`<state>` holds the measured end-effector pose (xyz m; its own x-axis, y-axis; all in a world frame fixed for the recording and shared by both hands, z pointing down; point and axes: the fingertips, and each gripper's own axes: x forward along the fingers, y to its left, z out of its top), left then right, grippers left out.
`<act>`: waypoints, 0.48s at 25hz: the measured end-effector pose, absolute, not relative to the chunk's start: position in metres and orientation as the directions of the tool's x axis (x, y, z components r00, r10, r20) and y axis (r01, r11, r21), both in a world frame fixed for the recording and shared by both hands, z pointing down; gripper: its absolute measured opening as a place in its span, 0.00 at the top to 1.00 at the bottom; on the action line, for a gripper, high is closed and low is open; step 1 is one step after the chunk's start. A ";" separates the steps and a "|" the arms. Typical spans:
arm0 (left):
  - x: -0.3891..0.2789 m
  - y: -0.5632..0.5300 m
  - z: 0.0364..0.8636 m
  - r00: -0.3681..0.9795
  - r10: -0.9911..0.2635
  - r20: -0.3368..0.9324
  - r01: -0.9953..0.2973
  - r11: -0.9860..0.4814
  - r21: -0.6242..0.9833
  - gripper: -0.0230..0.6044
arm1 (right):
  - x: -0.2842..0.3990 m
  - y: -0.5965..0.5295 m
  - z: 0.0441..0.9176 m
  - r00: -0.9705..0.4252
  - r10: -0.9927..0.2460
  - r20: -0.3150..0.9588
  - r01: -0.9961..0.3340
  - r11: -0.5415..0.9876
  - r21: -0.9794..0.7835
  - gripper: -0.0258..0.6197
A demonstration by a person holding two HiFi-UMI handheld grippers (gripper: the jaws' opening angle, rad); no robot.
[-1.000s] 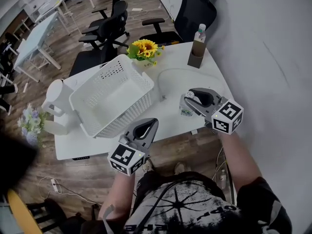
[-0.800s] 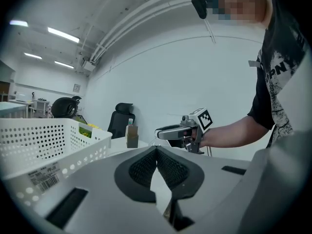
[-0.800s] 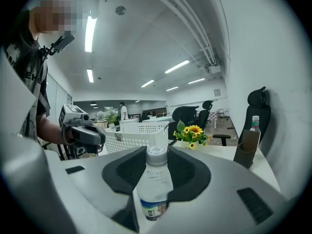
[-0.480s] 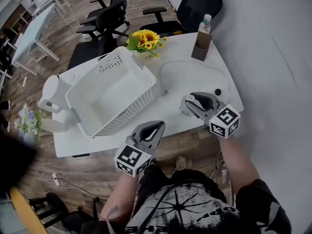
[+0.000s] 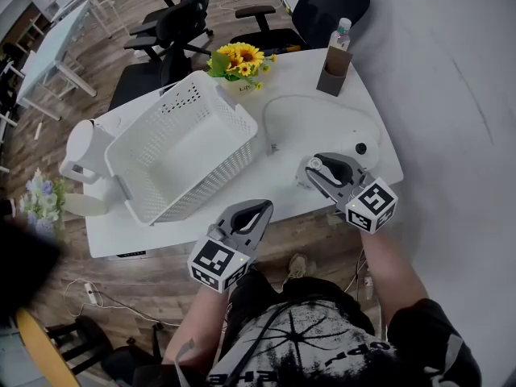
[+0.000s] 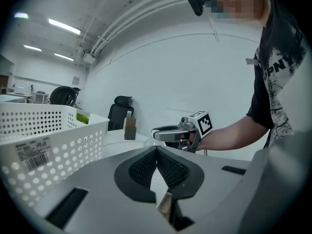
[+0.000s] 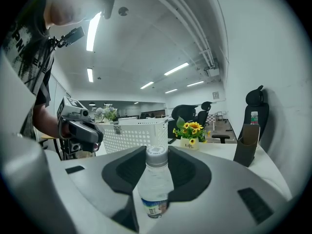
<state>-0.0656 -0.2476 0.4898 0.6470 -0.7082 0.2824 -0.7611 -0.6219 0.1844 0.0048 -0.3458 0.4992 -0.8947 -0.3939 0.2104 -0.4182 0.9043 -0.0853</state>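
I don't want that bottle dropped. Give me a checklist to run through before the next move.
1. Right gripper jaws closed on the small clear plastic bottle with white cap: ok.
2. Bottle upright, cap on: ok.
3. Left gripper shut, holding nothing: ok.
4. White perforated plastic basket open-topped, nothing seen inside: ok.
5. Bottle lifted off the white table: cannot tell.

Black short-sleeved T-shirt (image 5: 314, 345) with scratchy white print across the chest, grey left claw (image 5: 260, 208), grey right claw (image 5: 316, 166), dark ribbed pads (image 6: 170, 167), black-and-white marker cube (image 5: 216, 263) on each
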 end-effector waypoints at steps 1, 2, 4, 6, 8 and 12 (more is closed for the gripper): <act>-0.066 -0.248 0.489 0.647 -0.708 0.282 -0.761 -0.622 0.184 0.95 | 0.004 -0.345 0.499 -0.894 -0.394 0.212 -0.418 0.905 -0.081 0.73; -0.066 -0.248 0.489 0.646 -0.709 0.282 -0.762 -0.621 0.184 0.95 | 0.004 -0.344 0.499 -0.893 -0.394 0.215 -0.418 0.905 -0.075 0.73; -0.066 -0.248 0.490 0.645 -0.710 0.282 -0.763 -0.620 0.184 0.95 | 0.004 -0.343 0.500 -0.892 -0.396 0.219 -0.418 0.906 -0.066 0.73; -0.066 -0.248 0.490 0.645 -0.710 0.282 -0.762 -0.621 0.182 0.95 | 0.004 -0.343 0.500 -0.892 -0.397 0.217 -0.419 0.906 -0.065 0.73; -0.065 -0.247 0.489 0.647 -0.708 0.282 -0.761 -0.624 0.181 0.95 | 0.004 -0.342 0.500 -0.891 -0.398 0.220 -0.421 0.905 -0.067 0.73; -0.061 -0.245 0.487 0.652 -0.704 0.280 -0.756 -0.630 0.176 0.95 | 0.004 -0.343 0.503 -0.886 -0.395 0.243 -0.429 0.896 -0.110 0.73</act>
<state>-0.0611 -0.2452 0.4871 0.6520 -0.7044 0.2804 -0.7564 -0.6300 0.1761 0.0041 -0.3427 0.5027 -0.8863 -0.3946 0.2425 -0.4293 0.8965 -0.1100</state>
